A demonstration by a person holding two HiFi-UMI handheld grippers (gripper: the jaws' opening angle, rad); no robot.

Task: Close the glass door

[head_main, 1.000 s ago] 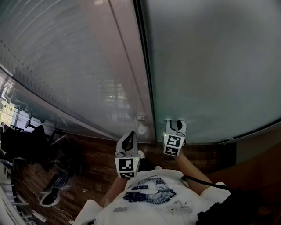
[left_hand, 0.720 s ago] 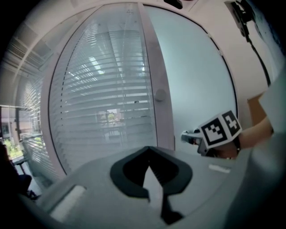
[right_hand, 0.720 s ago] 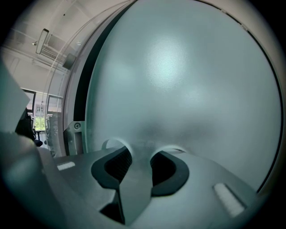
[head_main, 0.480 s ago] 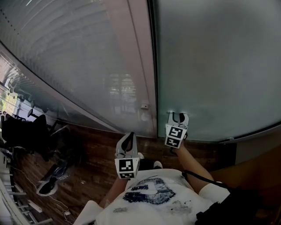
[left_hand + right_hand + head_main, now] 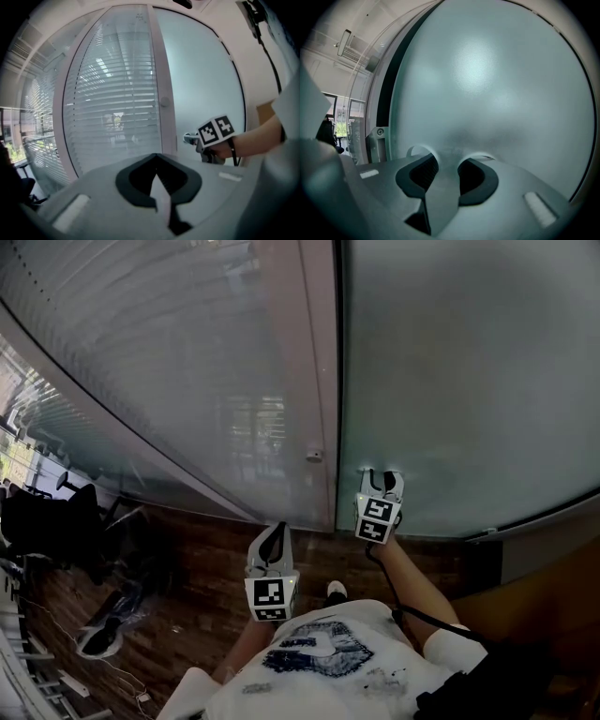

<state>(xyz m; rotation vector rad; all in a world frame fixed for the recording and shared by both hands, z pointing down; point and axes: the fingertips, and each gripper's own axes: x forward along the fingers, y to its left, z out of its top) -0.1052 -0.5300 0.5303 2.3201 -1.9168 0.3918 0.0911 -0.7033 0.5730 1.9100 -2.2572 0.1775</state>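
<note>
The glass door (image 5: 469, 381) is frosted pale blue-grey and plain. The side panel (image 5: 187, 390) shows fine horizontal slat stripes. The floor (image 5: 216, 563) looks like dark red-brown wood, though it is dim. The left gripper (image 5: 272, 538) and right gripper (image 5: 380, 482) are light grey, with black-and-white square markers.

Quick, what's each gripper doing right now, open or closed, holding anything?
Left gripper: closed, holding nothing.
Right gripper: open, holding nothing, its tips up at the frosted glass door.
</note>
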